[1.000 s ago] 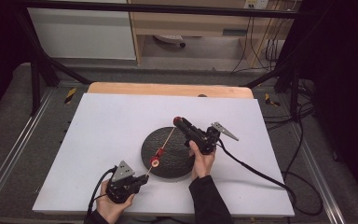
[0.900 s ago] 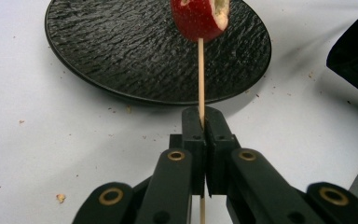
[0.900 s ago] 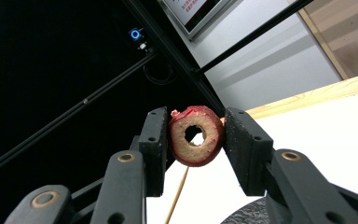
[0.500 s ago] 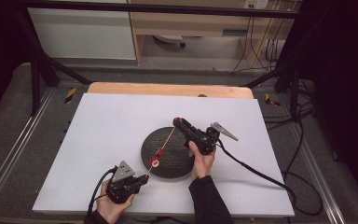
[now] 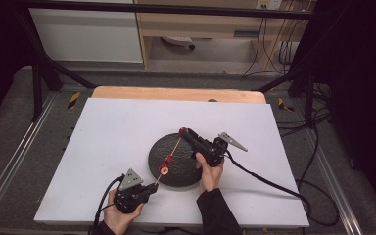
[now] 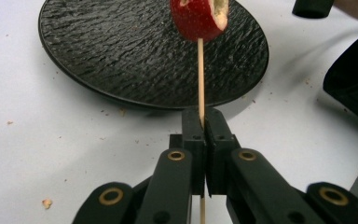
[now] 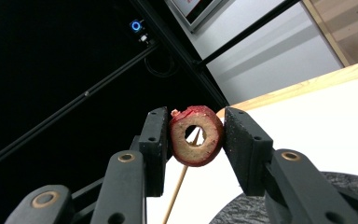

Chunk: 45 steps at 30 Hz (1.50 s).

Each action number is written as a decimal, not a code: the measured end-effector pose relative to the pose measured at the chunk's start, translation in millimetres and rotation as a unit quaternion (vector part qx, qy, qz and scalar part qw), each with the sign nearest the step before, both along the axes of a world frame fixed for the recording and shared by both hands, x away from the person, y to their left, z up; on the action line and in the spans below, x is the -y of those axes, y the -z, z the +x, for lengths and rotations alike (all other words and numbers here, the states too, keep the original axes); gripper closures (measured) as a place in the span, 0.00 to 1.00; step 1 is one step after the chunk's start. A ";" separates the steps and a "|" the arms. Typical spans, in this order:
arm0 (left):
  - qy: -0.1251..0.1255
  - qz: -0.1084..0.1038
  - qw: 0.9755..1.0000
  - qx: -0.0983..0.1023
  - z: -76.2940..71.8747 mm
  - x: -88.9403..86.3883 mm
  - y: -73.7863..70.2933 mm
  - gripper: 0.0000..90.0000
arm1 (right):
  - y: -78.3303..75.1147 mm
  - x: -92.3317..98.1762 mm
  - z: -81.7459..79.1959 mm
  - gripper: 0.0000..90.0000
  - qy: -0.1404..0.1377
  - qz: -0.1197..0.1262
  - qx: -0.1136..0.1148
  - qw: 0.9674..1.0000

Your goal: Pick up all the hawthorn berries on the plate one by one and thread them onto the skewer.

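Right tool [image 7: 196, 140] grips apple ring [image 7: 196, 135]; left tool [image 6: 204, 135] pinches skewer [image 6: 200, 79].

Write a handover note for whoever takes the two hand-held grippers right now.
Left hand-held gripper: shut on the wooden skewer, holding it by its lower end so it slants up over the black plate.
Right hand-held gripper: shut on a red ring slice, held at the skewer's upper end; the stick shows behind the ring's hole.
Done: one red ring slice is already on the skewer, low down above the plate's near edge.
Left: whether the tip has entered the held ring cannot be told; slide it down toward the first slice, then release.
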<state>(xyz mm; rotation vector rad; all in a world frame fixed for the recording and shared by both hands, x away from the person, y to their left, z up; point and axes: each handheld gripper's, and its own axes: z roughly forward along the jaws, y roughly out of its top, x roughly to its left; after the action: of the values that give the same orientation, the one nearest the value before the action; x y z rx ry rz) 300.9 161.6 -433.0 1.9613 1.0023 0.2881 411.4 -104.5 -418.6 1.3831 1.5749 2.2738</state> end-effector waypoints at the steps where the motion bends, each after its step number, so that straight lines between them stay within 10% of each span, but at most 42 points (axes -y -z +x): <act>1: -0.001 -0.004 1.000 0.000 -0.1 0.2 -0.3 0.98 | 0.8 -0.5 -0.6 0.68 -0.002 -0.001 -0.001 1.000; 34: -0.010 -0.011 1.000 -0.009 8.9 1.0 1.5 0.98 | 10.2 -7.2 -23.0 0.57 -0.046 -0.079 -0.007 0.996; 39: -0.010 -0.008 1.000 -0.008 9.9 -2.4 1.1 0.98 | 1.1 0.3 -20.8 0.45 -0.048 -0.125 -0.018 0.991; 45: -0.007 -0.001 1.000 -0.005 11.1 -5.1 0.7 0.98 | -3.2 9.7 -15.2 0.26 -0.058 -0.200 -0.030 0.978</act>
<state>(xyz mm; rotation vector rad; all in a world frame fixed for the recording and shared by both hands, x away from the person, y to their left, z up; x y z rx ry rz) 312.0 166.6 -433.7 1.9564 1.0215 0.2849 396.2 -114.3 -415.4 1.2893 2.0389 1.8360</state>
